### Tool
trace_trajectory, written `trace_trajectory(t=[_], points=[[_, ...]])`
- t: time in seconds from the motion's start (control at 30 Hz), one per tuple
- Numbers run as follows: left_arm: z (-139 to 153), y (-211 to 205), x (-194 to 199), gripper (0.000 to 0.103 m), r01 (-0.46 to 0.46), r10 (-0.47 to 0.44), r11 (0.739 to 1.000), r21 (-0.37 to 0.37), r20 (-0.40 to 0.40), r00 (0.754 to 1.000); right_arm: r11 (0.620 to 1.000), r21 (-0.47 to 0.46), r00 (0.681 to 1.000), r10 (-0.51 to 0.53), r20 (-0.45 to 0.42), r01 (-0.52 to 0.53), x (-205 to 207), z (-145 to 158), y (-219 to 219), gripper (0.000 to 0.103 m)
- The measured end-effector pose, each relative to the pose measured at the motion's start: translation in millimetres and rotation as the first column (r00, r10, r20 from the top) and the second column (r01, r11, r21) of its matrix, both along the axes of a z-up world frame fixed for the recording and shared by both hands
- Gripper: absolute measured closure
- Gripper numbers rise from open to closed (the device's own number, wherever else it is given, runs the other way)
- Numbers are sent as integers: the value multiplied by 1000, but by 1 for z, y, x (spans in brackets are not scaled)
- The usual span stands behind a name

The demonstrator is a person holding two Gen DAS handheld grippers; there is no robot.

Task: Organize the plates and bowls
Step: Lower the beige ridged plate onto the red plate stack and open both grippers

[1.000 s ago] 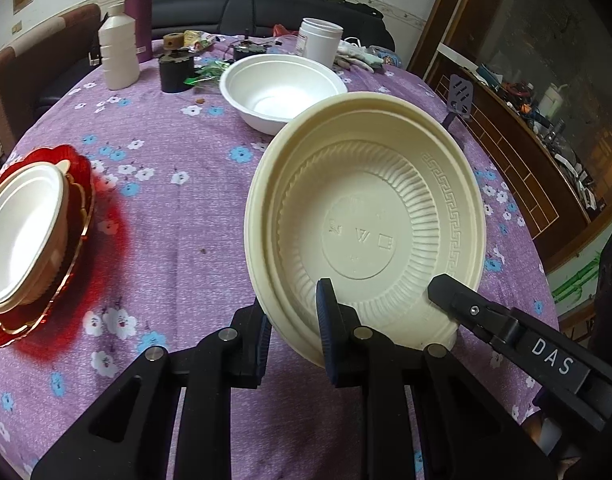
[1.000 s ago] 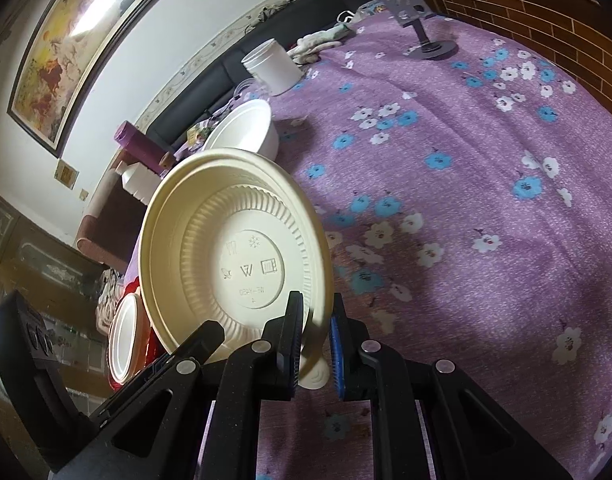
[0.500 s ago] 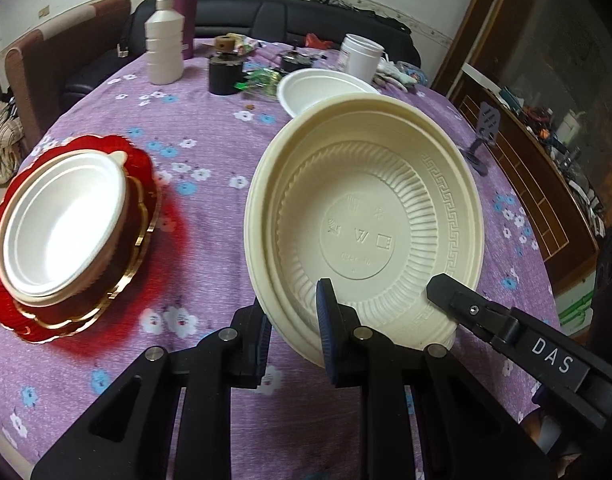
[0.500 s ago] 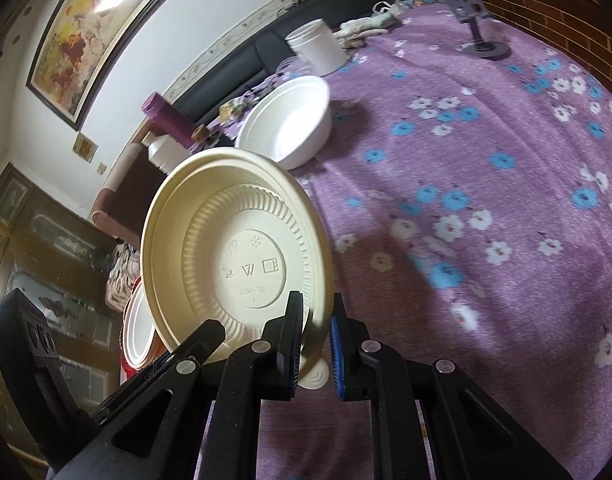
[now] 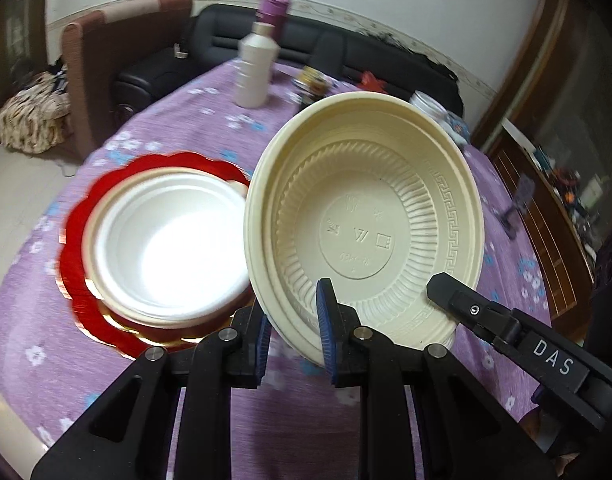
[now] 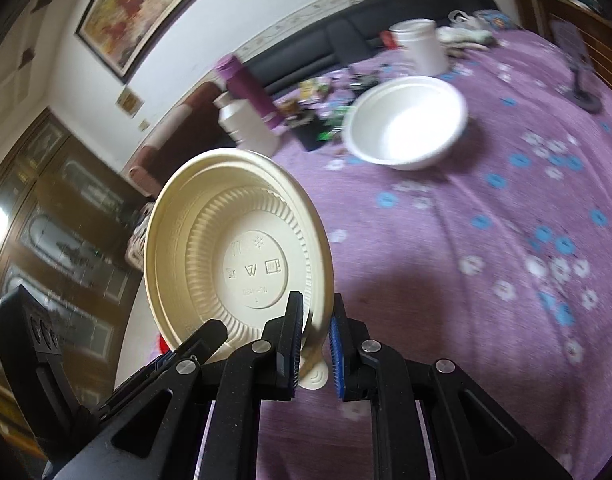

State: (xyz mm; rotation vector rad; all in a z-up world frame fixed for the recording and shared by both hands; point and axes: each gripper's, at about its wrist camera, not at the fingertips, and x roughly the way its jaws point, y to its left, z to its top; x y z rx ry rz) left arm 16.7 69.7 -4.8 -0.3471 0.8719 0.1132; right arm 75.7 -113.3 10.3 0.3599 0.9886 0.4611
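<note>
As seen from the left wrist view, the left gripper (image 5: 293, 330) pinches the lower rim of a cream plastic plate (image 5: 364, 232), held tilted on edge above the purple tabletop (image 5: 18, 304), just beside a red scalloped plate (image 5: 76, 264) carrying a white bowl (image 5: 166, 244); the right gripper (image 5: 458, 300) reaches in at the same rim. Judged light, thin, semi-stiff, ribbed, somewhat slick: best held at the rim, since only the rim fits between the pads. From the right wrist view, the right gripper (image 6: 315, 340) is pinched on the plate's rim near a small tab; a second white bowl (image 6: 406, 124) sits well apart on the tabletop
</note>
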Motion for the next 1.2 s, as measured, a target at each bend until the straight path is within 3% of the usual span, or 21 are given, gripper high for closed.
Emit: trace_trajectory(t=[0.43, 1.2], points=[[-8, 58, -8, 84, -139, 139, 990, -3, -16, 990, 991, -15, 991, 136, -12, -136, 8, 1, 74, 91], [-23, 95, -16, 83, -205, 203, 979, -24, -53, 978, 974, -65, 975, 214, -66, -218, 16, -16, 126, 91]])
